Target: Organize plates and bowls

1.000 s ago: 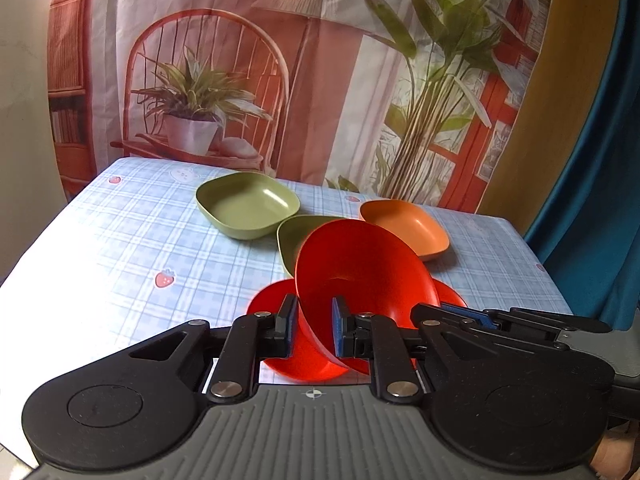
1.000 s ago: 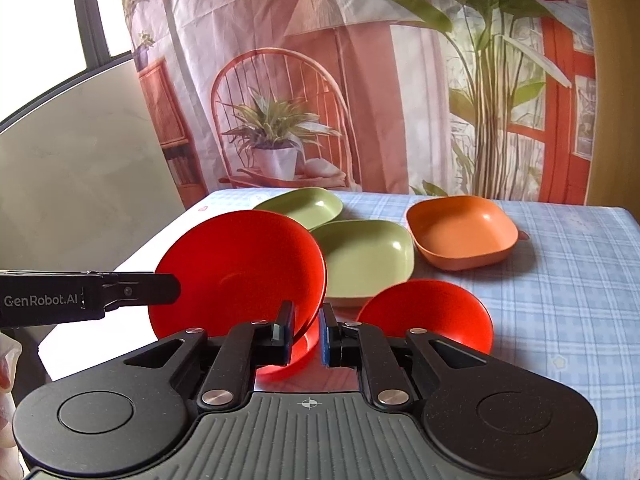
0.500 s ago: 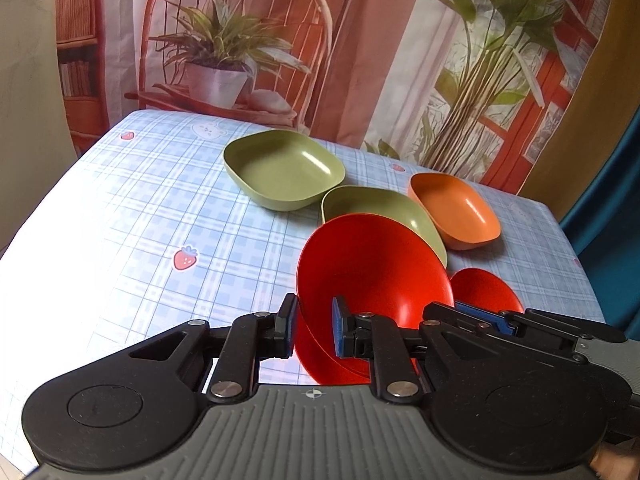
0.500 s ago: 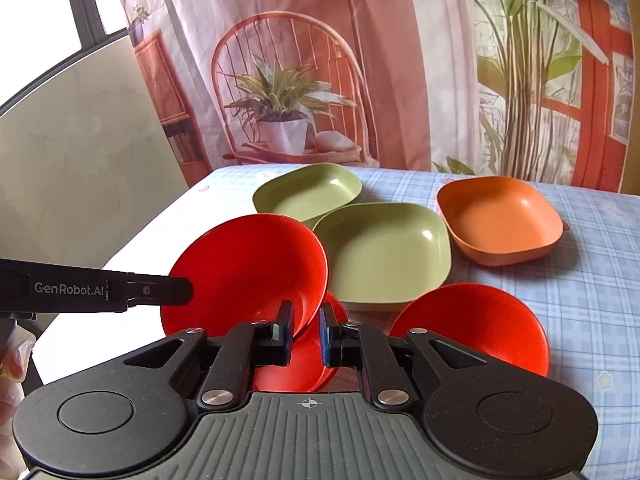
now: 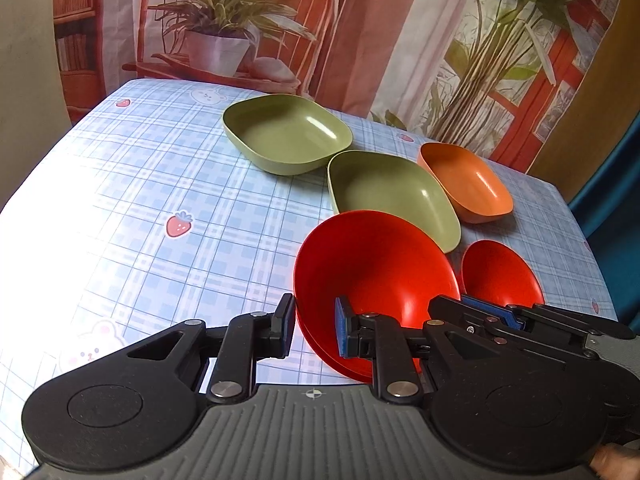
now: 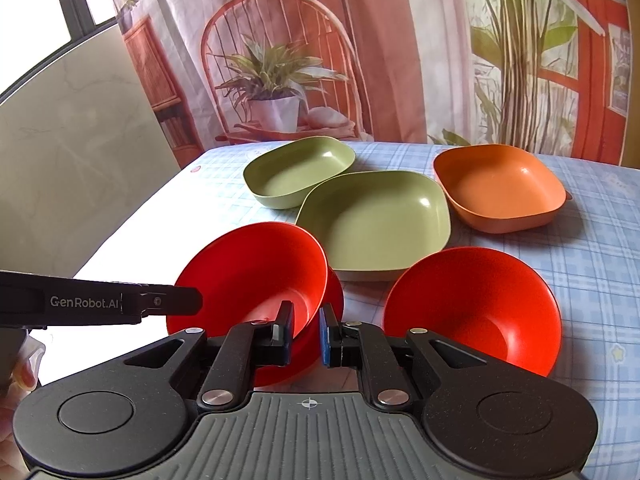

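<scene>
A red bowl (image 5: 372,272) tilts over a second red bowl nested beneath it (image 5: 320,352). My left gripper (image 5: 314,330) straddles its near rim with a visible gap at the pads. My right gripper (image 6: 306,334) is shut on the same bowl's rim (image 6: 256,276); the lower bowl's edge (image 6: 336,300) shows behind. Another red bowl (image 6: 476,304) sits to the right, also in the left wrist view (image 5: 500,276). Two green square plates (image 6: 376,224) (image 6: 300,170) and an orange one (image 6: 500,188) lie farther back.
The table has a blue checked cloth (image 5: 140,220) with strawberry prints. A printed backdrop (image 6: 360,60) hangs behind the far edge. A grey wall (image 6: 72,152) is at the left, a blue curtain (image 5: 612,200) at the right.
The held red bowl has come down onto the lower red bowl. Both cameras have moved lower and closer to the table. The left gripper's jaws have widened.
</scene>
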`<state>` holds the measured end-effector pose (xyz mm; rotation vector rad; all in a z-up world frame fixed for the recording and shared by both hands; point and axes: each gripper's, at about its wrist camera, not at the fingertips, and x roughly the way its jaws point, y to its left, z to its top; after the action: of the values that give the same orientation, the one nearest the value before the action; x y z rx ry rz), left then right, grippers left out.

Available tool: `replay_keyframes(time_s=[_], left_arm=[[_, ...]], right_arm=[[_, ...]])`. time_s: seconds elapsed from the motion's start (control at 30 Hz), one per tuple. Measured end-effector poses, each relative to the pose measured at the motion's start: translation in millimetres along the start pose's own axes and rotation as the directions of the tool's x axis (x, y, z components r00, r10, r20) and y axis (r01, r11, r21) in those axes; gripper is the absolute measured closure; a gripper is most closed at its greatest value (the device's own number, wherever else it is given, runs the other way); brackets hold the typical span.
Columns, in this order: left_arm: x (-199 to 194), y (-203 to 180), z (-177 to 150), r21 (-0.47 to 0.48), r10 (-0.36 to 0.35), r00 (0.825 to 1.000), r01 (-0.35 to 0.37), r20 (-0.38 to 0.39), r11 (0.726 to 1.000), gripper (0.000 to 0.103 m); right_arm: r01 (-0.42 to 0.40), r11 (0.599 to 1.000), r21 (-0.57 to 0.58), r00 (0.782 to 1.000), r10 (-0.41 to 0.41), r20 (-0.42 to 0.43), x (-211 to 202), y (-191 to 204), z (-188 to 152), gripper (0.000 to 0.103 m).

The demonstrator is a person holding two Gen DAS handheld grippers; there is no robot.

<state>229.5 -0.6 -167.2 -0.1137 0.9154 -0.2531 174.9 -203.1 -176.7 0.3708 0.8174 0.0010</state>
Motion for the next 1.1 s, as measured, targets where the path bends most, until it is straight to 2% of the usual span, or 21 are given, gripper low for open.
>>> replay_keyframes(time_s=[0.47,0.53,0.73,1.1], left_arm=[[4.9,-1.1,-5.1,-0.005,-0.002,1.000,0.002,-0.009,1.000,0.082],[5.0,-1.4,-5.0,-0.006,0.002,1.000,-0.002,-0.008,1.000,0.078],[0.8,-1.0,-3.4,-0.012,0.013,1.000,-0.013,0.010,1.000,0.077],[-10.4,-11.0,-1.9,-0.004,0.028,0.997,-0.028,0.065,1.000,0.076]], right_arm=[[0.010,1.000,0.007,1.000,-0.010,0.010,1.1,0.0,-3.4,0.087],[0.010,1.000,0.002,1.000,-0.010,0.013,0.3,0.7,-4.3,0.085],[0.010,1.000,0.013,1.000,-0.011,0.013,-1.9,-1.9,-6.0,0.084],[0.037,0.999,0.022,0.991,-0.039,0.125,-29.8,-14.2,-9.0,0.084]])
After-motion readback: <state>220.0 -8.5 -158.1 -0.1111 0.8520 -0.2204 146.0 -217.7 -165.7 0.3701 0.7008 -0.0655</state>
